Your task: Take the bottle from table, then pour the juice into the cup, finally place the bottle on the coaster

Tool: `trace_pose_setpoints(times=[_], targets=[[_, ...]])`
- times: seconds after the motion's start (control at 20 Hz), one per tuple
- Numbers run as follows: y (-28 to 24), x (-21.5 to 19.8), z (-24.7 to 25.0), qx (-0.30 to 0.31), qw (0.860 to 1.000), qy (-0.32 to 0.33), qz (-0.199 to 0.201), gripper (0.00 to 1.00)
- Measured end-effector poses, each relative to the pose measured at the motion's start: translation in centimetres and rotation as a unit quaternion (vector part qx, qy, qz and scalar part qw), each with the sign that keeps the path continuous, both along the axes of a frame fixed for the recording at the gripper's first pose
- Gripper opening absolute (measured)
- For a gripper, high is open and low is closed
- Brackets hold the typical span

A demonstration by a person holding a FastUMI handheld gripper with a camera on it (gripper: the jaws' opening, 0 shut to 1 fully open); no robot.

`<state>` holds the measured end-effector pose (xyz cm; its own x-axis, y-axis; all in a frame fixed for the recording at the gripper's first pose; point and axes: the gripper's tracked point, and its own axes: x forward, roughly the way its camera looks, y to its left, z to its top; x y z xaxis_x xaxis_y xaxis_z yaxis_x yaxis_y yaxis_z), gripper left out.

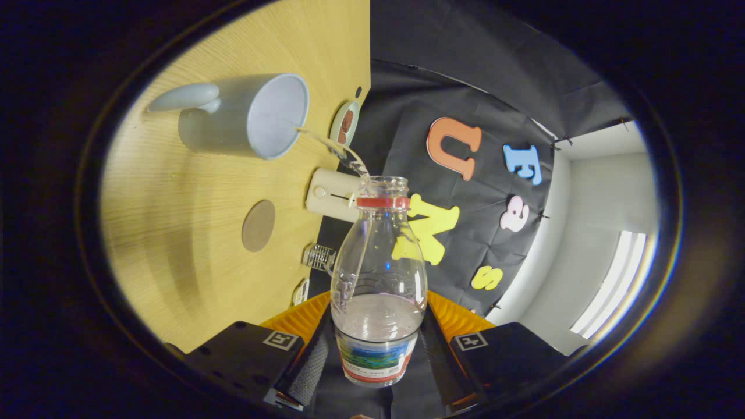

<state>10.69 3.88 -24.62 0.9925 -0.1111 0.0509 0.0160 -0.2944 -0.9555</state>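
My claw (377,349) pinches the bottle (378,273), tipped so juice (326,142) arcs into the cup (256,116).

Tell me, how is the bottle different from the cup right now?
The bottle is clear plastic; the cup is solid pale blue-grey. The bottle is held between the hand-held gripper fingers, tilted toward the cup; the cup stands free on the wooden table. The cup has a handle; the bottle has none. Both are open-topped, with a stream running from bottle to cup.
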Motion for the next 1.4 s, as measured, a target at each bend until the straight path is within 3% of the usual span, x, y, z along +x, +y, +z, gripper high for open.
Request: trace_pose_setpoints(times=[1.4], targets=[[1.0, -0.3, 1.6, -0.070, 0.997, -0.021, 0.002, 0.82]])
